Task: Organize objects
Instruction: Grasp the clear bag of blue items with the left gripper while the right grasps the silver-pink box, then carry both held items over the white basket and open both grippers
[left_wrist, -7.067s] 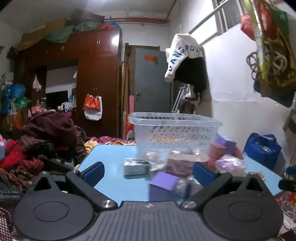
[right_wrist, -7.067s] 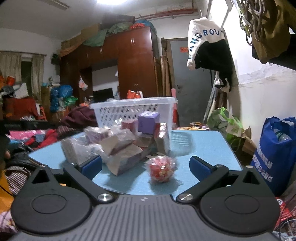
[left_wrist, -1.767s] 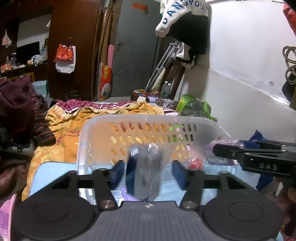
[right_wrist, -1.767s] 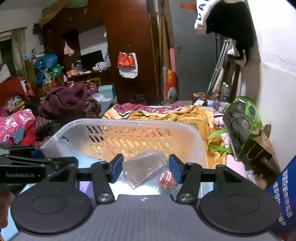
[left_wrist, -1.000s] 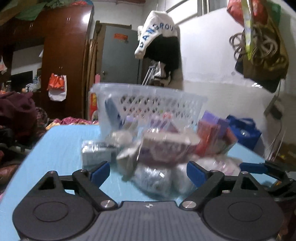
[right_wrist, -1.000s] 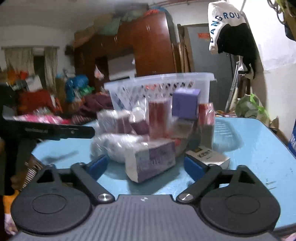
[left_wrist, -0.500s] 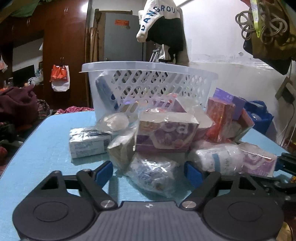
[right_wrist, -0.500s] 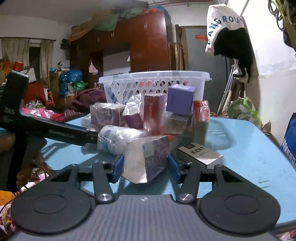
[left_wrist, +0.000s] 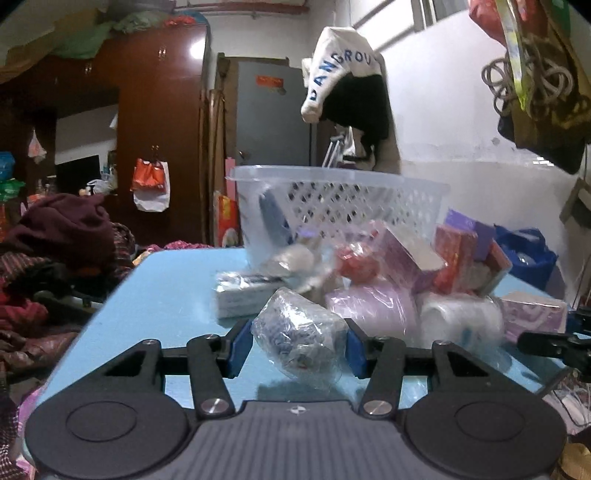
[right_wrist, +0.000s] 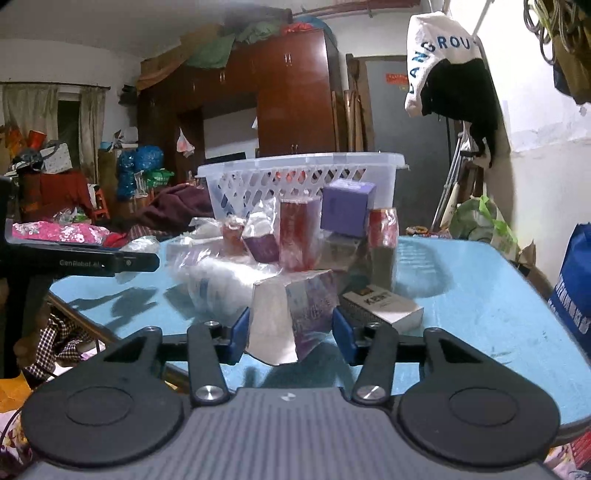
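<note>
Left hand-held gripper: its jaws are closing, with both blue pads against the sides of a crinkled clear-plastic packet with blue print, which sits between them just above the blue tabletop. Directly beyond this packet lies the pile of wrapped goods: a pink-wrapped pack, a white wrapped roll to its right, red boxes farther back, and a flat white carton ahead to the left. The white perforated basket stands behind the pile, well ahead of the jaws.

Right hand-held gripper: its jaws are closing, pads pressed on a silver-ended purple-printed pack tilted between them, its lower corner near the tabletop. Just beyond the right finger lies a flat cigarette carton; ahead stand a red box and a purple cube box, with the basket behind them. The left hand-held gripper reaches in from the left.
</note>
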